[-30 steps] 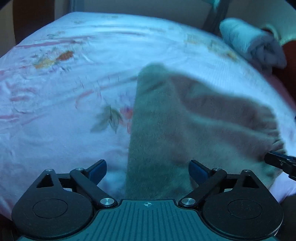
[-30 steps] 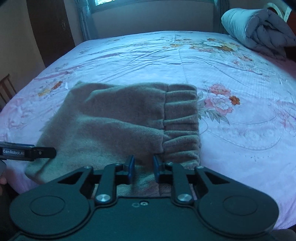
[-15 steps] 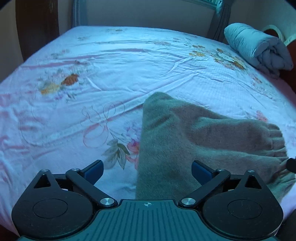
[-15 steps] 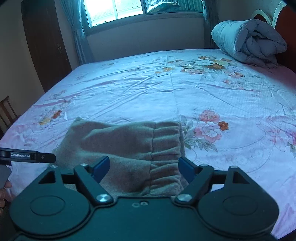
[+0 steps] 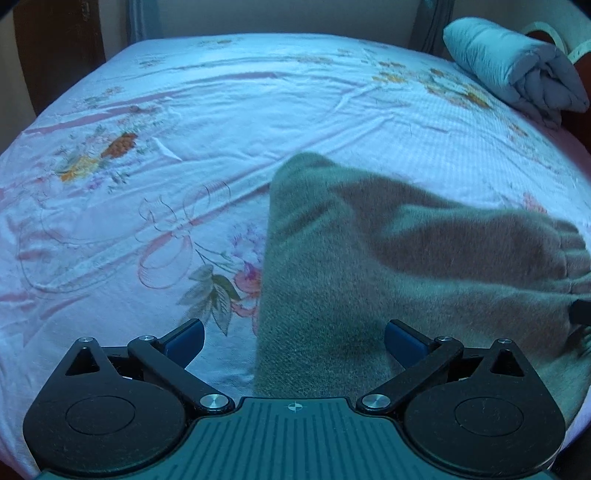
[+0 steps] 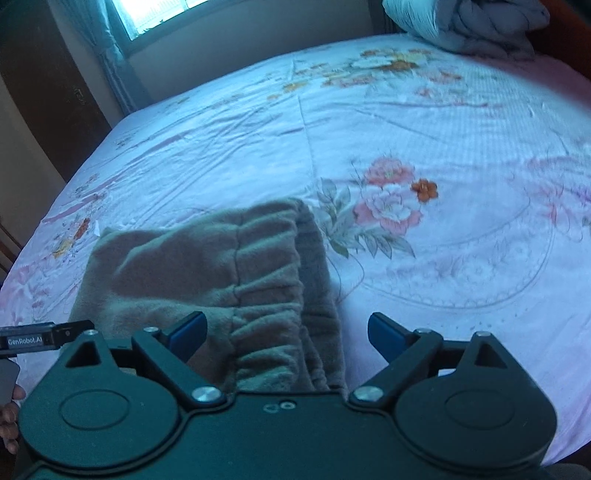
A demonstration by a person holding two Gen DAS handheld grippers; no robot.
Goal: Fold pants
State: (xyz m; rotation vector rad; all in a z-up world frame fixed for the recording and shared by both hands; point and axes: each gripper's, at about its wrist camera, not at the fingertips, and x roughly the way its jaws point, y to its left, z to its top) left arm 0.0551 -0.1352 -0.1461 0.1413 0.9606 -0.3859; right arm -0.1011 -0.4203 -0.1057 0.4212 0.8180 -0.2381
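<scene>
Your left gripper hangs with its jaws spread wide and nothing between the blue pads; the left edge of the pants lies under the gap between them. Your right gripper is likewise released, jaws wide apart and gripping nothing, with the gathered waistband below and ahead of the gap.

The pants, a brown-grey fleece garment, lie folded into a compact block near the front edge of the bed. In the left wrist view the block runs from the lower centre toward the right edge, its far corner rounded and slightly raised. In the right wrist view the pants fill the lower left, with the elastic waistband forming the right-hand side of the block and a second layer showing just beside it.

The bed carries a pale pink sheet printed with flowers, among them a pink peony cluster to the right of the waistband, close to it. A rolled grey quilt rests at the far right corner of the bed; the same quilt shows at the top of the right wrist view. A window with a curtain stands beyond the far left side. The tip of your left gripper, labelled GenRobot.AI, shows at the left edge of the right wrist view, at the near left corner of the pants.
</scene>
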